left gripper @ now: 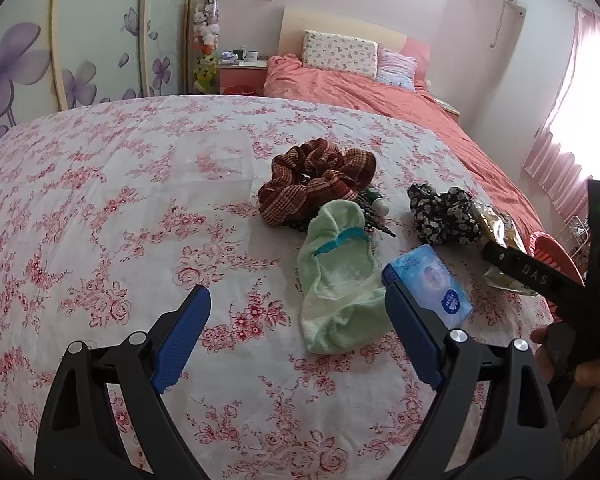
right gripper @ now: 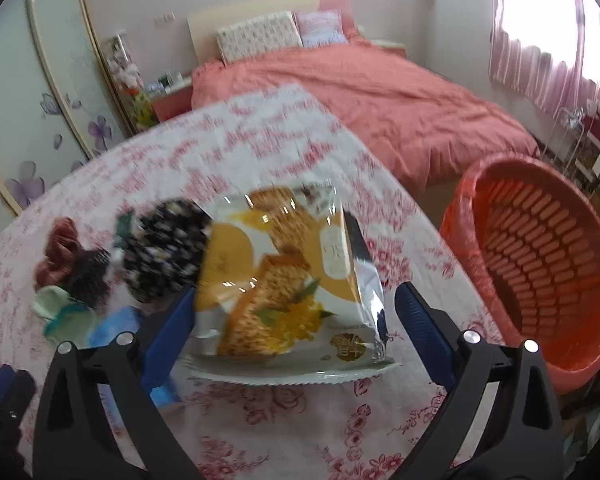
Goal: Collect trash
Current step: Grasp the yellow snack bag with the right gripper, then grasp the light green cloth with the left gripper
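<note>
Table (left gripper: 100, 208): floral cloth, bed behind.
Left gripper (left gripper: 296, 320): wide open, empty.
Right gripper (right gripper: 296, 320): open around snack wrapper (right gripper: 284, 276); grip uncertain.
Basket (right gripper: 540, 264): 3 o'clock.

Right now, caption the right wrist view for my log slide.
Open right tongs around a cake wrapper on the floral cloth, red bin beside.

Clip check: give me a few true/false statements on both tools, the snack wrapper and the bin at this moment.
1. The left tool is open and empty. True.
2. The snack wrapper is already inside the red basket. False: it sits between the right tool fingers, over the floral cloth.
3. The red basket stands to the right of the table. True.
4. The blue tissue pack lies on top of the brown scarf. False: it lies apart, beside the green sock.
</note>
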Available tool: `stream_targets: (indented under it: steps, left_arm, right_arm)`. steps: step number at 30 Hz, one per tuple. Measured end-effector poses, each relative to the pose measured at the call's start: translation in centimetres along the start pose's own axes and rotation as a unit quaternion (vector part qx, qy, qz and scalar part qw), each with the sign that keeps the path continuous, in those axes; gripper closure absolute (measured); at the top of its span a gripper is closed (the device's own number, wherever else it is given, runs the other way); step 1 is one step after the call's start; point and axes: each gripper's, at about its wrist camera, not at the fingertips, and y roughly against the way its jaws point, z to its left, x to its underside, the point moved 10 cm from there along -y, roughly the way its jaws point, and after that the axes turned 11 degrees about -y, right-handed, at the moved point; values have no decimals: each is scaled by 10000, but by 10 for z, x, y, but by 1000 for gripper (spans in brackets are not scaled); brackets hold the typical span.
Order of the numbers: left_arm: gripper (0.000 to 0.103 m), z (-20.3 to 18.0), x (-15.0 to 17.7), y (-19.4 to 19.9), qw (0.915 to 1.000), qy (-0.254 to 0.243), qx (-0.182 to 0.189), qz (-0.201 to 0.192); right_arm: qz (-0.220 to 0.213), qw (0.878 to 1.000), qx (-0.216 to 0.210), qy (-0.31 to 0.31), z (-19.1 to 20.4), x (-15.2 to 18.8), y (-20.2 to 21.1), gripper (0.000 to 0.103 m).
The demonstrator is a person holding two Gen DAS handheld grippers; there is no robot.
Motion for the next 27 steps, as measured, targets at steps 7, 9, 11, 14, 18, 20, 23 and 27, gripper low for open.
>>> stream_targets:
  steps: [7,9,11,14,18,20,23,27]
  left_arm:
    - [15,3,2,-1,10000,28,-15,39]
    - [15,3,2,-3,10000,29,-15,55]
    - [15,2,3,-4,10000,23,-12,74]
    - [15,1,5,-6,9999,12,-5,103]
    - [15,-1,5,-7,9999,-6,4,126]
    - [15,-2,5,-8,9999,-8,17,134]
    - [15,-3,5,-11,9998,-9,34,180]
    - [15,-9,8,-18,9995,-19,100,304]
  right_arm:
    - [-70,9998,-92,-160,-9,-1,2,14]
    - [-98,9998,-108,-138,-9,-1,4,15]
    - [-115,9998,-106,-77,-8,0,5,19]
    - [-193,9998,-91,31,-7,0,7,23]
    - [-287,9993,-66,226,-4,-1,13,32]
    - [-295,9992,-88,259,-4,0,15,37]
    - [-306,9991,-164,259,-5,1,20,45]
    - [-314,9990,-203,244,-8,3,25,48]
